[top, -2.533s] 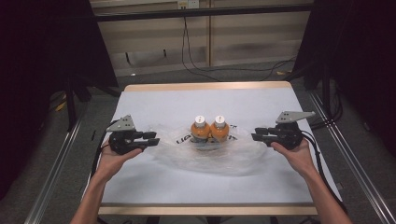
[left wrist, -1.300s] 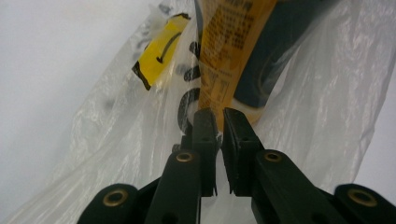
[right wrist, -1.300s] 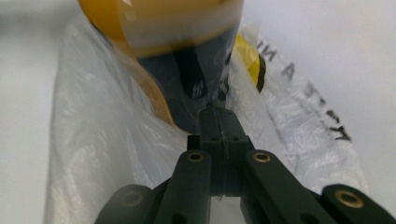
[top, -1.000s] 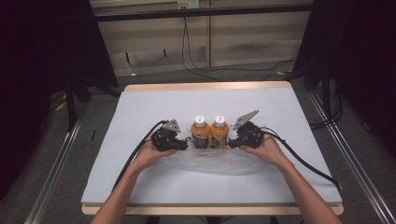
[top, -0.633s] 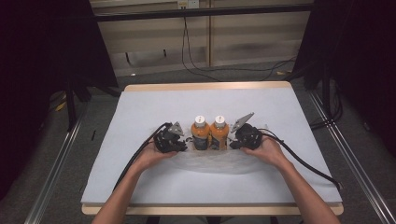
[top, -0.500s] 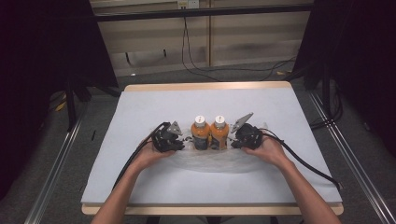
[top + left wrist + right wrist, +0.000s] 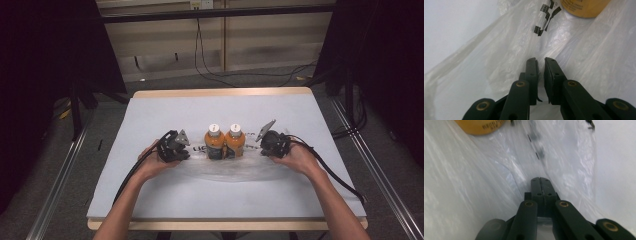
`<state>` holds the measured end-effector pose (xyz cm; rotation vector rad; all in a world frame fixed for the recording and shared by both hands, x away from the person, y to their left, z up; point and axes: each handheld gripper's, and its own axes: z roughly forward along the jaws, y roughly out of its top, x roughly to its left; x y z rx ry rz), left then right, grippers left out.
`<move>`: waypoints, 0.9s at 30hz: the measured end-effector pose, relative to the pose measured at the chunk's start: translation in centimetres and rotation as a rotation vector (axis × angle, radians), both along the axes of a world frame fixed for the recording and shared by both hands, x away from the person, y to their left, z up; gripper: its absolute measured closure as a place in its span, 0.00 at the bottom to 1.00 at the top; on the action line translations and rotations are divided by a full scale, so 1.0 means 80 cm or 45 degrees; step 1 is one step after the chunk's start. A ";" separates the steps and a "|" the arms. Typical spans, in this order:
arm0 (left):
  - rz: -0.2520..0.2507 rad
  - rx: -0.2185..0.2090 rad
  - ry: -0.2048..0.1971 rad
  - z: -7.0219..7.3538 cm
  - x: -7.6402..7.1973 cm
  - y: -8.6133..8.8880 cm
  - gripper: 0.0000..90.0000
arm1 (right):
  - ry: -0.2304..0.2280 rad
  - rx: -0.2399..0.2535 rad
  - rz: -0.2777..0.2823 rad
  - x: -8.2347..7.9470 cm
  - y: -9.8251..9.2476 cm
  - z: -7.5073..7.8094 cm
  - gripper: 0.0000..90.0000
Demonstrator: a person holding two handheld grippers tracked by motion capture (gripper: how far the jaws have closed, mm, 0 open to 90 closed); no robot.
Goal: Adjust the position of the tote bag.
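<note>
Entering from the near edge of the high view, the person's two forearms reach forward over the table (image 7: 150, 200), which carries a pale sheet with a wooden rim showing at the near and far ends. The left hand (image 7: 152, 162) holds the left gripper (image 7: 174, 146); the right hand (image 7: 295, 157) holds the right gripper (image 7: 270, 142), its grey plate tilted up. A black cable trails back from each gripper along the forearm.

Between the hands lies a clear plastic bag (image 7: 230, 167), flattened on the sheet, bearing black print near the left side. Each gripper is at one end of the bag, left gripper at the left end, right gripper at the right end.

In the left gripper view, the jaws stand nearly together with a narrow gap between them, plastic film lying under and around the tips; whether film is caught in the gap cannot be told. In the right gripper view, the jaws are pressed fully together, with bag film bunched around them; a fold appears to be pinched at the tips.

Just beyond the grippers, two orange bottles (image 7: 225, 142) with white caps stand upright, touching side by side, on the far part of the bag at mid-table. The base of a bottle shows at the top of each gripper view.

Beyond the table, floor cables and a dark frame are visible.
</note>
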<state>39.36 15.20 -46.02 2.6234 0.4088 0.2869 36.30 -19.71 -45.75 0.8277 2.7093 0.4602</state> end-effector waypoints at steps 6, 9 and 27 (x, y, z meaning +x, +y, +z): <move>0.014 -0.014 0.021 0.000 0.003 0.004 0.93 | 0.018 0.021 -0.045 -0.001 -0.019 0.000 1.00; 0.024 -0.044 0.059 -0.001 0.006 0.008 0.95 | 0.021 0.029 -0.045 -0.001 -0.027 0.001 1.00; 0.037 -0.046 0.082 0.000 0.006 0.012 1.00 | 0.045 0.049 -0.151 -0.013 -0.074 0.001 1.00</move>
